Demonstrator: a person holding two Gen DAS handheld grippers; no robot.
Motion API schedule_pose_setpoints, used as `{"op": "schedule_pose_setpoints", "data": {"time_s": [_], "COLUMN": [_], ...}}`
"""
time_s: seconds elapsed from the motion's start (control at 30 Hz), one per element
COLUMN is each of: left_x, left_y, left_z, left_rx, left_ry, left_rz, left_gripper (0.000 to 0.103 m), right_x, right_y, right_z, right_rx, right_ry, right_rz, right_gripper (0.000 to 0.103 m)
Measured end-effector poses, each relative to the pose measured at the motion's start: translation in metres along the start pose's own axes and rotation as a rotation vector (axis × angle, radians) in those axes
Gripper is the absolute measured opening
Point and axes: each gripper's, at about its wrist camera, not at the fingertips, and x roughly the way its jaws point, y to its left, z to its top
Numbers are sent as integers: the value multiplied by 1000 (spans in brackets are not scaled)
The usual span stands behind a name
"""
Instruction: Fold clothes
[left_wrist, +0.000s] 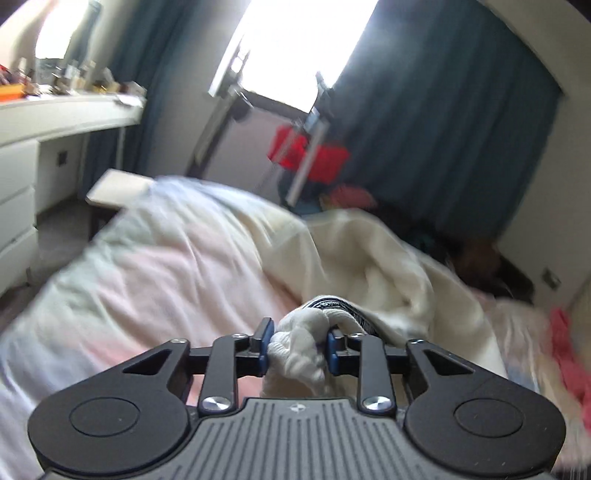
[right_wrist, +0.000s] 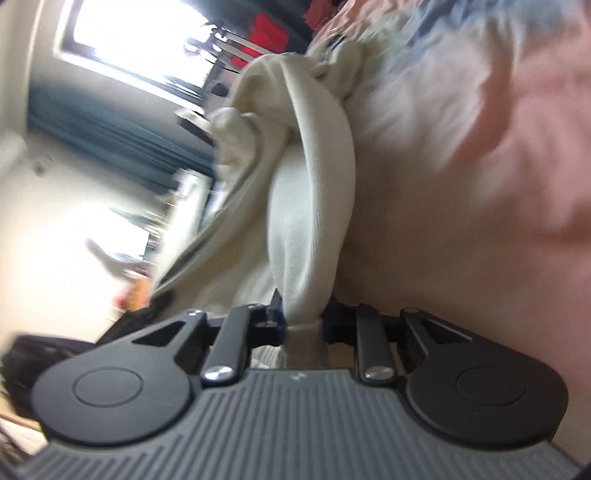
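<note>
Two black handheld grippers pinch a cream knit garment (left_wrist: 369, 258) above a bed dressed in a crumpled pale pink sheet (left_wrist: 177, 273). The left gripper (left_wrist: 299, 345) has its blue-padded jaws pressed on a bunched, ribbed white edge of the fabric, beside a dark patterned band at the collar. The rest of the soft garment trails away in loose folds to the far right of the bed. In the rolled right wrist view, the right gripper (right_wrist: 304, 321) clamps a narrow gathered strip of the same cream cloth (right_wrist: 310, 206), which stretches away in a smooth, finely ribbed column. Teal curtains (left_wrist: 443, 110) flank a bright window (left_wrist: 295, 48) at the far wall.
</note>
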Motion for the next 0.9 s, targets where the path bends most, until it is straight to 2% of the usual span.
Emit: {"op": "schedule_pose_setpoints", "data": {"time_s": [0.13,0.23,0.33,0.4,0.47,0.57,0.7,0.8,0.87,0.9], "left_x": [-2,6,30,54,86,131,173,170,155,143], "left_y": [37,61,83,105,130,162,195,197,193,188], "left_z": [74,133,180,200,207,191,161,156,161,163], "left_rx": [-92,-28,69,90,88,38,-31,-21,-34,-34], "left_ry": [-35,-60,-65,-53,-29,34,106,97,89,80], "left_rz": [63,172,346,433,487,509,528,515,512,521], "left_gripper": [21,19,17,16,16,16,17,21,28,37], "right_x": [42,97,163,209,251,303,331,332,325,320], "right_y": [49,93,137,161,175,176,171,172,175,178], "right_z": [-38,-63,-82,-93,-103,-111,-122,-124,-121,-119], "right_rx": [-18,-27,-35,-45,-42,-22,-60,-86,-91,-104], "right_ry": [44,94,145,173,201,259,339,368,368,367], "right_rz": [109,208,286,316,332,299,270,260,245,228], "right_gripper": [21,21,21,21,22,22,22,23,31,41]}}
